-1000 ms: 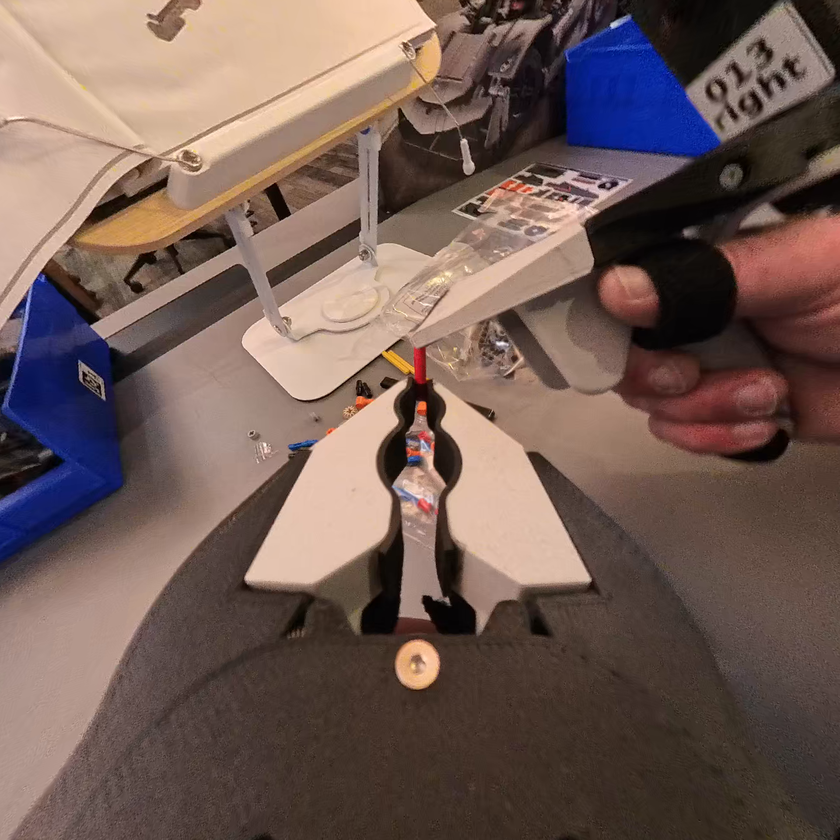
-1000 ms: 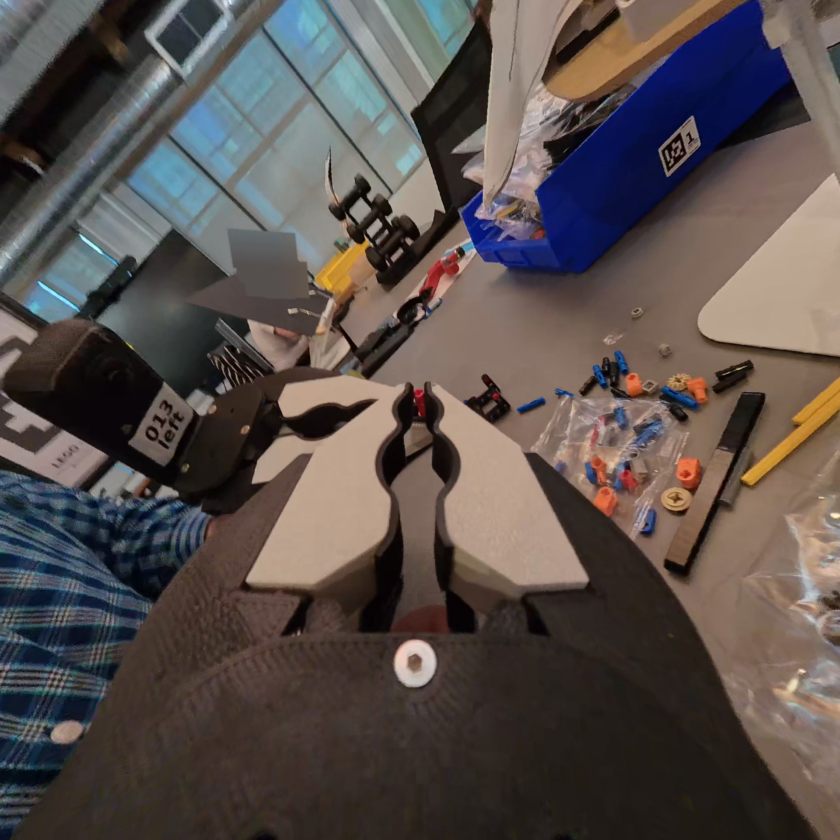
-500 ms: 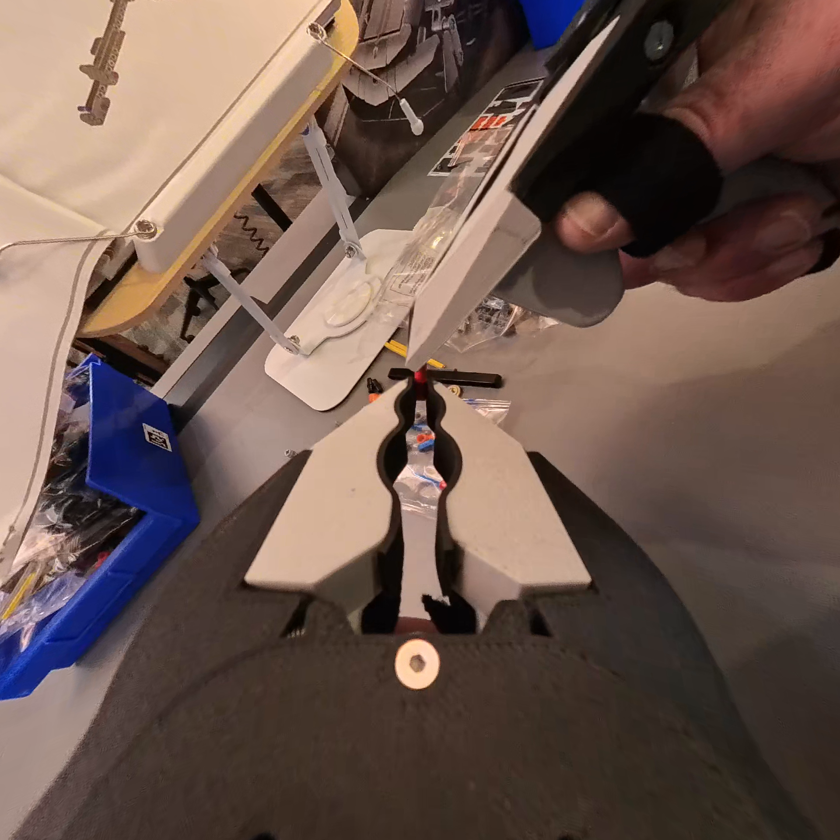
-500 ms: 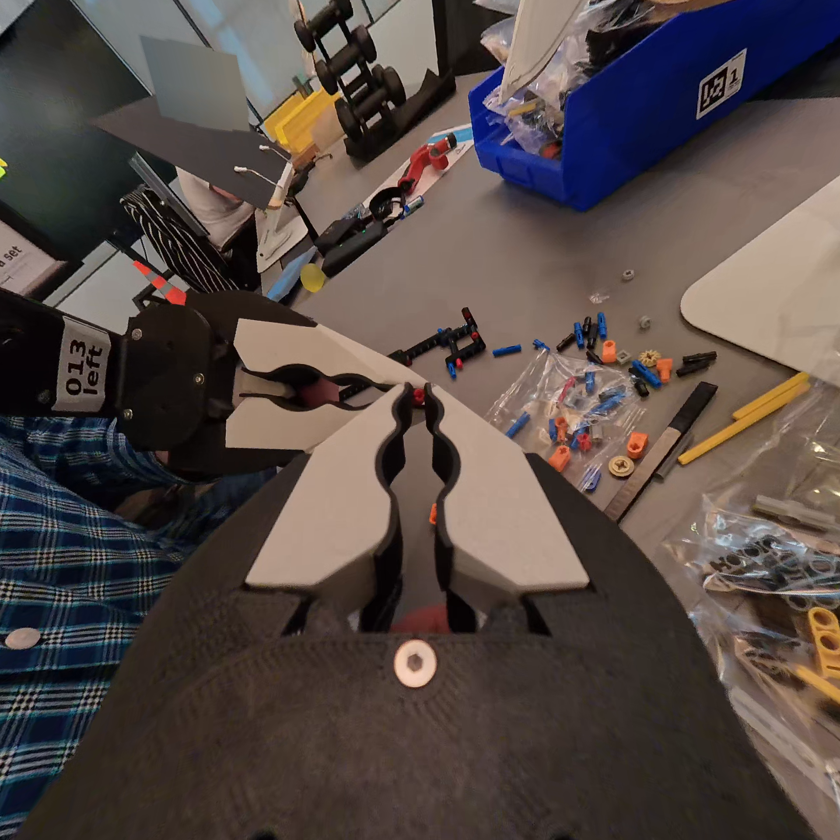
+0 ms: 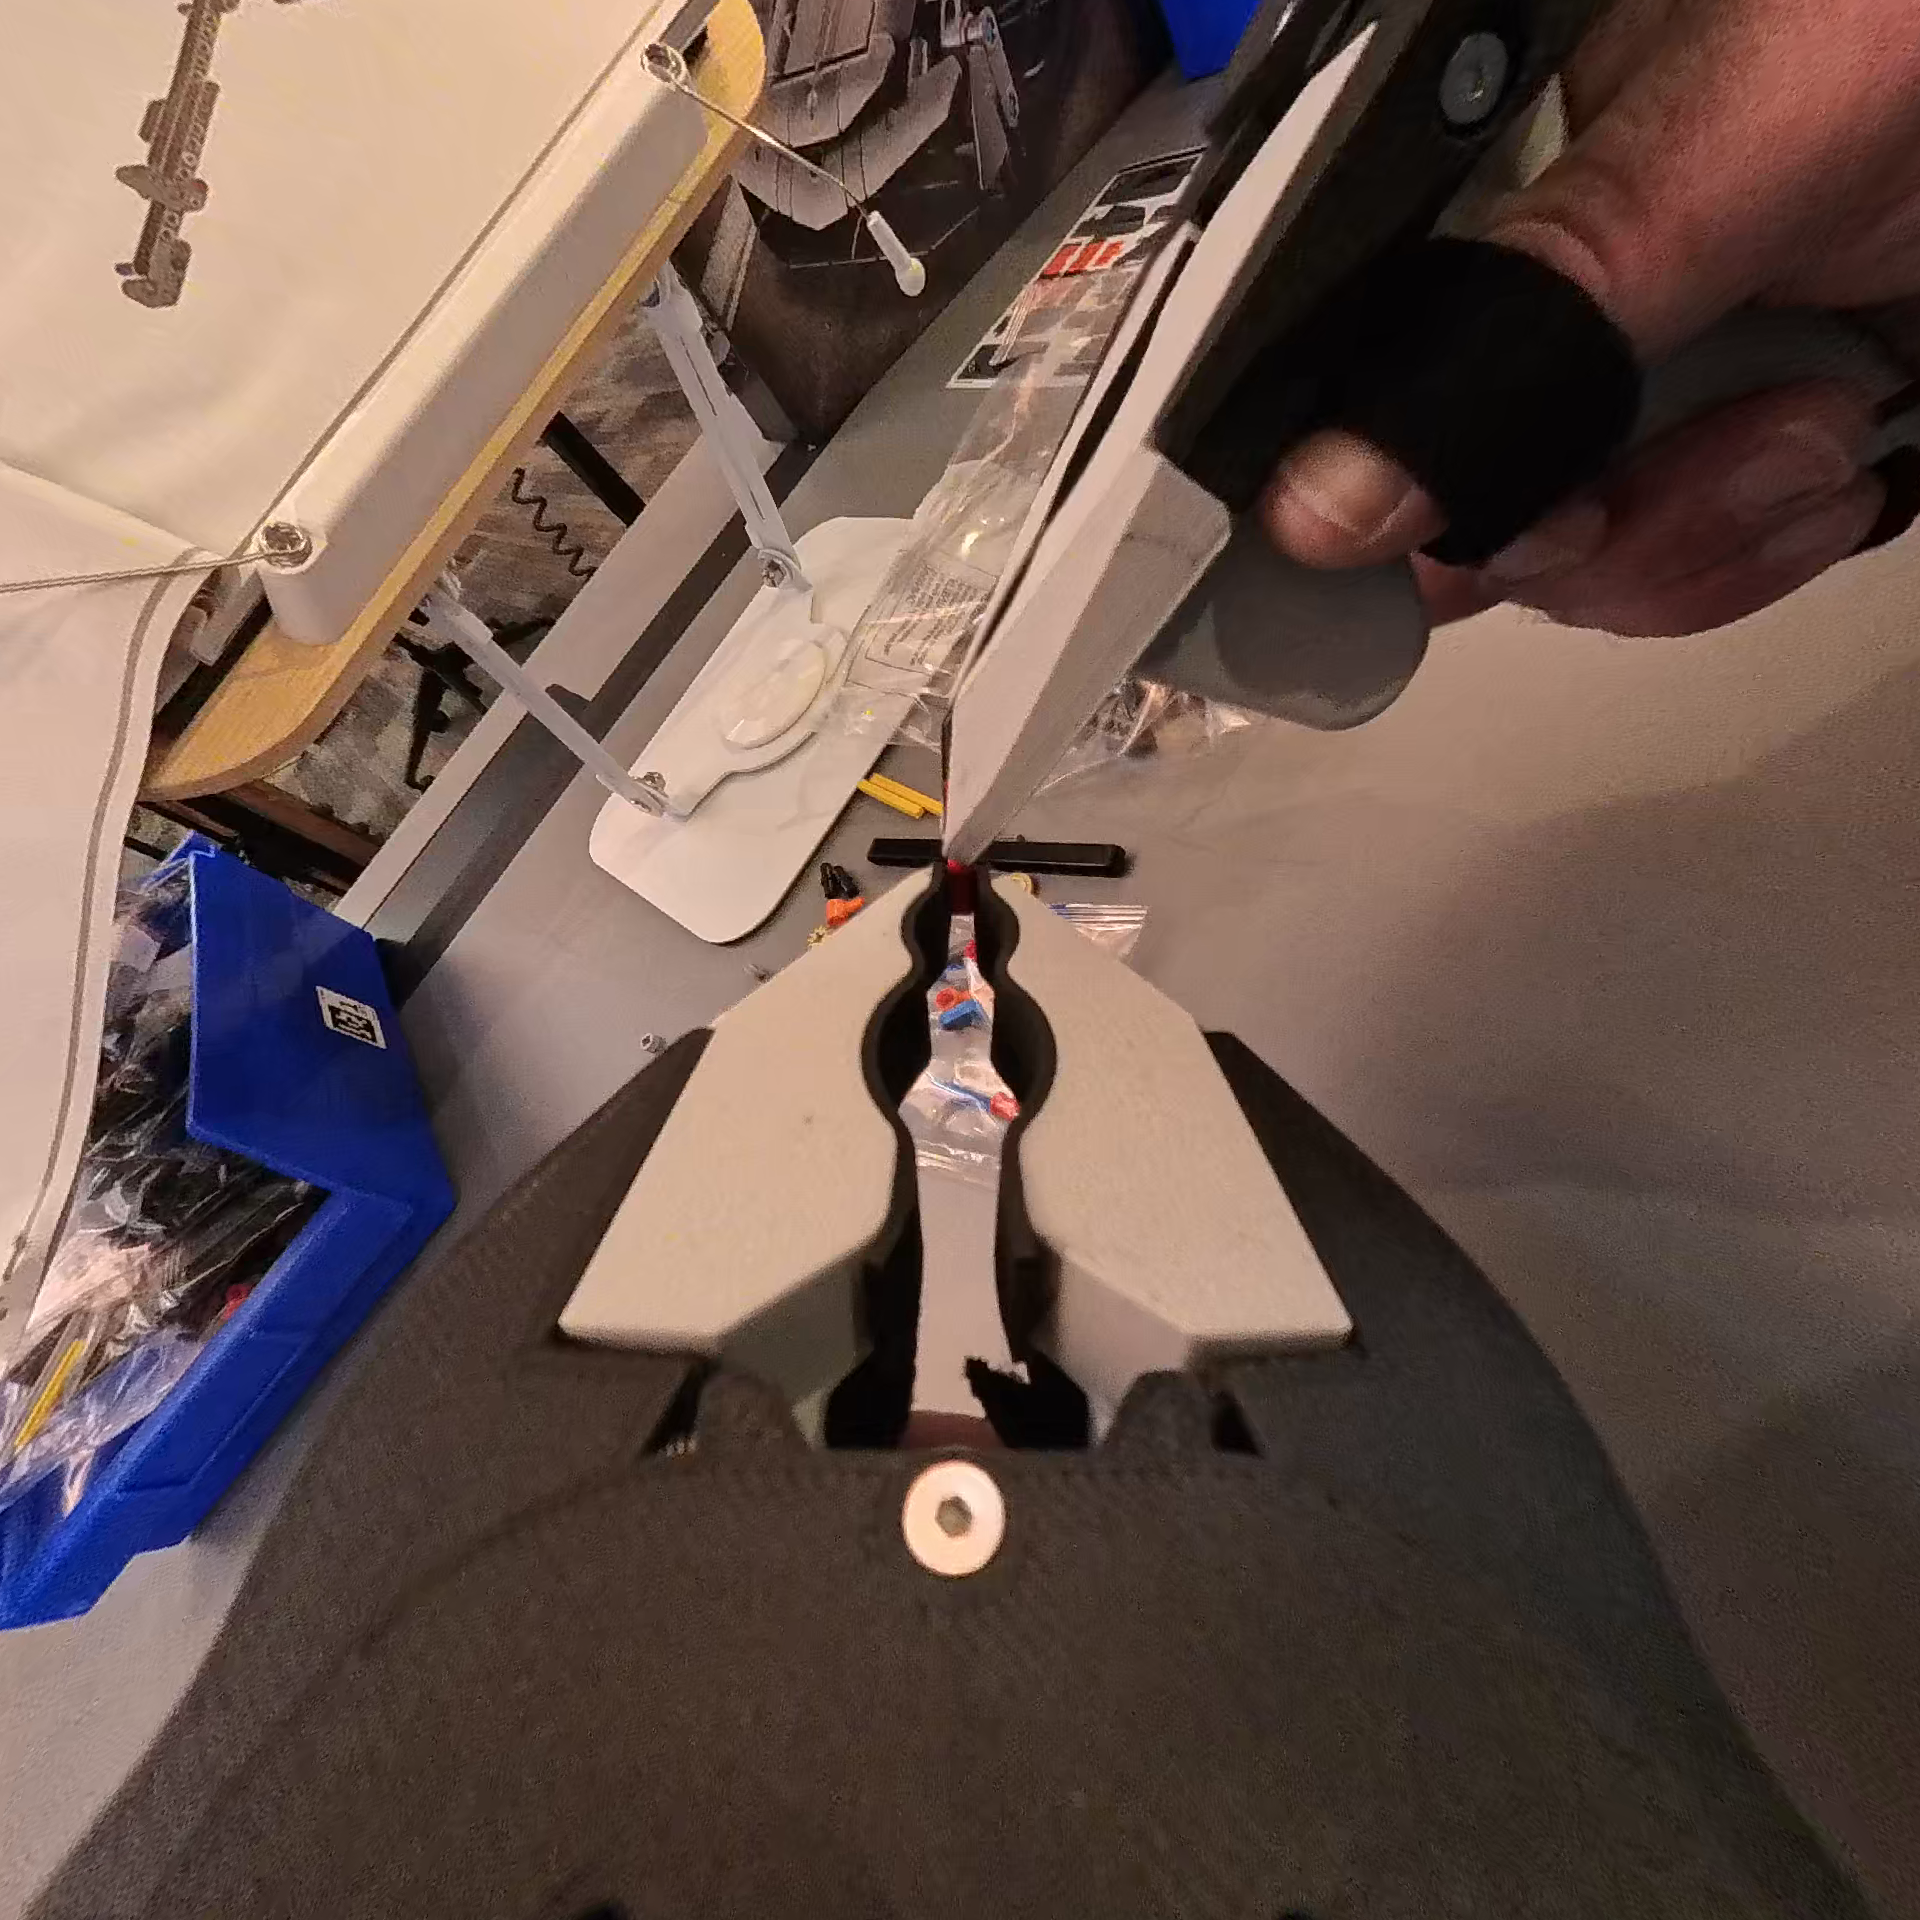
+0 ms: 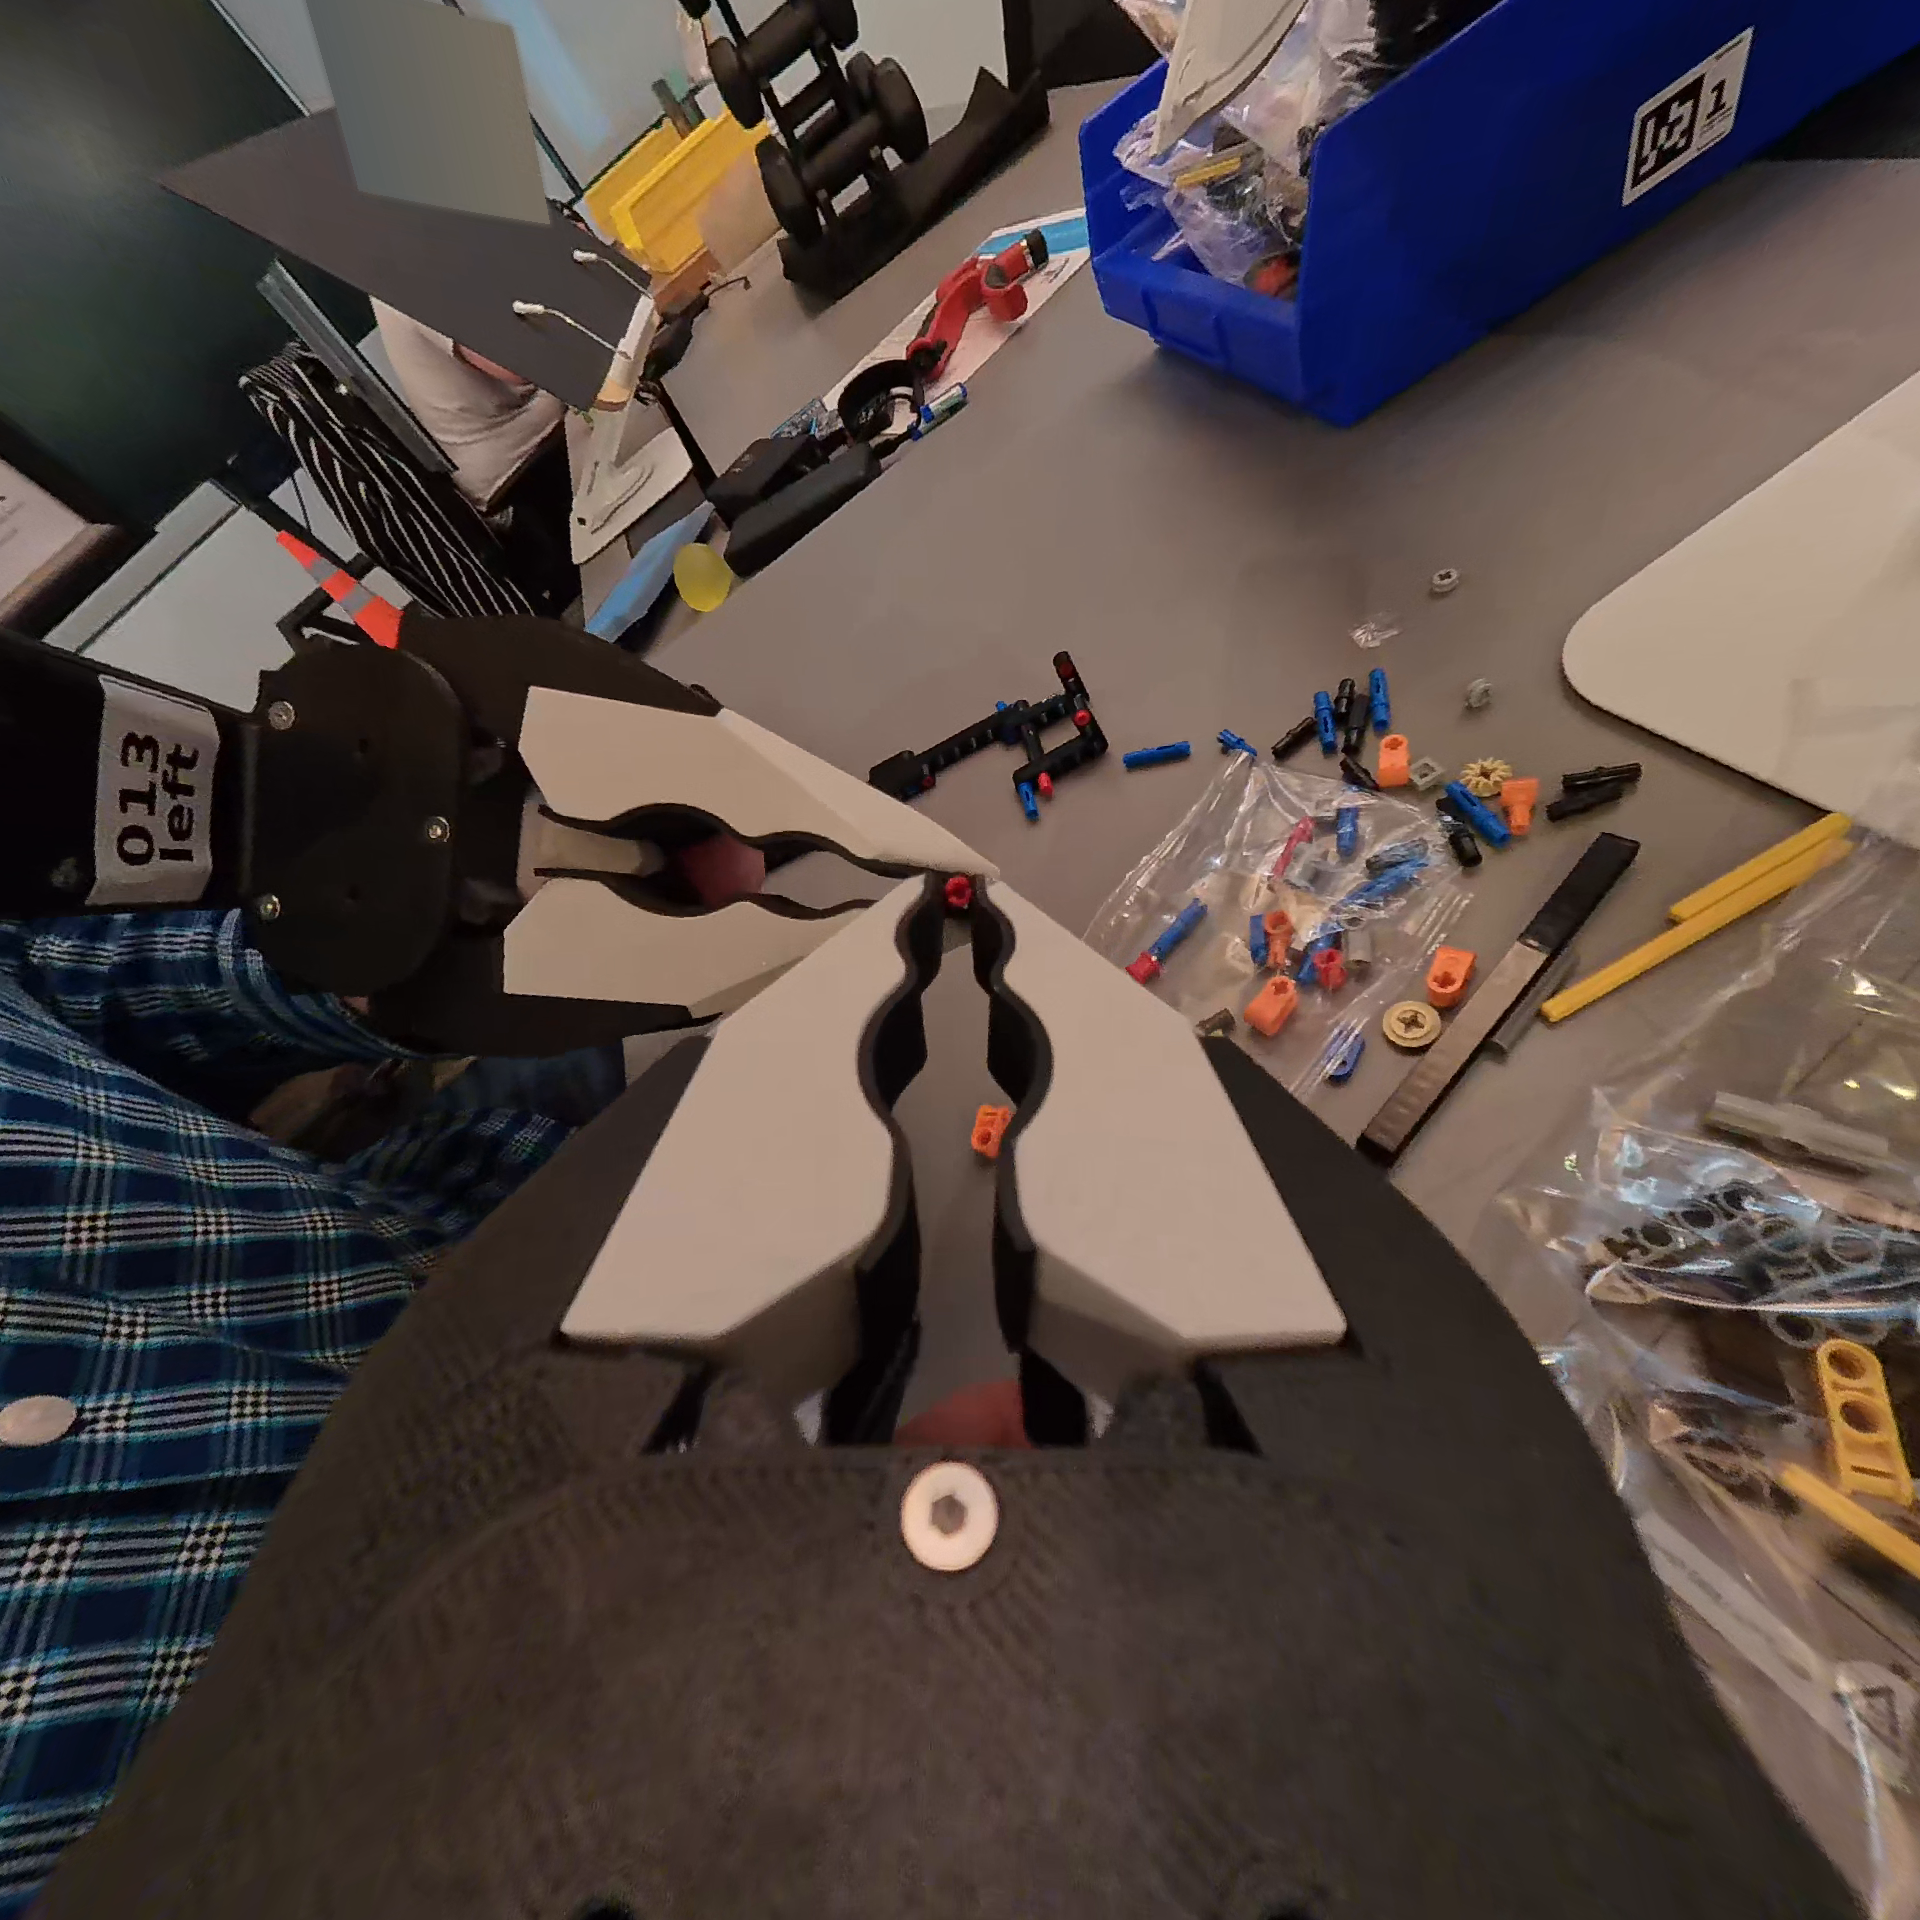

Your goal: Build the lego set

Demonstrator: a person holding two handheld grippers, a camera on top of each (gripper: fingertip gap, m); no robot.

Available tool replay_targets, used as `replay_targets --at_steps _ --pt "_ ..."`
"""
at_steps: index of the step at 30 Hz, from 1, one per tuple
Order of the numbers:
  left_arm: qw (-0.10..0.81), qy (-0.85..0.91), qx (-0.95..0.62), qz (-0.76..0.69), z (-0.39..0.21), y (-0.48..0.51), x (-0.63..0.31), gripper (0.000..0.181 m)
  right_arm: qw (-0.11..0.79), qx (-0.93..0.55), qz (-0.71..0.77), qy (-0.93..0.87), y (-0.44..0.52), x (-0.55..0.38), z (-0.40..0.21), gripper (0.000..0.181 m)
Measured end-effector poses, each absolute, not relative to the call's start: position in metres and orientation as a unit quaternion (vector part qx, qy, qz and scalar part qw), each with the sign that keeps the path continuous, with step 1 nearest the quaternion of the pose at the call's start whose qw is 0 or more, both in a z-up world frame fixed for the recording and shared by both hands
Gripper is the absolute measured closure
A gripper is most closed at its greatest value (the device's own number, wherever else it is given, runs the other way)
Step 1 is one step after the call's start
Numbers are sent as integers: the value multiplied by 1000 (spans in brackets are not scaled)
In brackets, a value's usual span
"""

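Note:
A small red axle (image 5: 958,883) sits pinched between the tips of my left gripper (image 5: 958,896), which is shut on it. My right gripper (image 5: 961,844) comes down from the upper right, its tip meeting the left tips. In the right wrist view the red axle (image 6: 957,889) shows end-on between the tips of my right gripper (image 6: 957,902), also shut on it. The left gripper (image 6: 971,868) reaches in from the left there. Both are held above the grey table (image 6: 1091,540).
A black part-built assembly (image 6: 997,743), an open bag of small pins (image 6: 1299,914), a black beam (image 6: 1507,997) and yellow axles (image 6: 1704,914) lie on the table. A blue bin (image 6: 1455,239), a white stand base (image 5: 748,790) and more bags (image 6: 1766,1247) surround them. An orange piece (image 6: 990,1130) shows through the right gripper's gap. Left tips and right tips are each some 20 cm from the black part-built assembly (image 6: 997,743).
The right gripper has tilted steeper and closed in on the left tips. Less of the red axle shows between them. Both views have swung toward the table.

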State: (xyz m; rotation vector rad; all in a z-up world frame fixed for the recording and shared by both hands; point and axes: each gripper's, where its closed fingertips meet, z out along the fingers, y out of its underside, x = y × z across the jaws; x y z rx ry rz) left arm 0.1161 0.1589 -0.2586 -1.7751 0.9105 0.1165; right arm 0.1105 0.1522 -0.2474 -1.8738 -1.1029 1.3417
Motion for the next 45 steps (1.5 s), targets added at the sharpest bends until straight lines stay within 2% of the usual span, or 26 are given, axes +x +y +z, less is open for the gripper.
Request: replay_targets --at_steps 1,9,16,19,24,31,34,36,40,45 --pt "542 383 -746 49 -259 159 116 179 290 -702 501 -415 152 110 -247 180" --pt "538 380 -752 28 -260 155 117 179 297 -697 496 -424 151 112 -247 180" --pt "393 350 -849 -54 -331 118 113 118 283 -715 484 -419 155 125 -265 180" --pt "355 355 -864 -42 -349 111 116 132 278 -715 480 -425 152 125 -269 180" --pt "347 342 -873 -33 -353 116 115 156 273 -717 482 -423 152 128 -274 180" --pt "360 318 -876 -49 -354 116 116 168 262 -712 492 -427 149 128 -278 180" --pt "419 318 -849 -47 -342 120 114 168 251 -706 503 -430 144 127 -280 180" --pt "488 308 -813 -84 -316 123 121 168 243 -696 524 -427 140 125 -276 180" --pt "567 259 -768 -146 -278 126 118 168 235 -671 574 -406 137 122 -257 180" --pt "603 275 -728 -177 -254 123 123 169 228 -655 597 -404 131 120 -247 180"
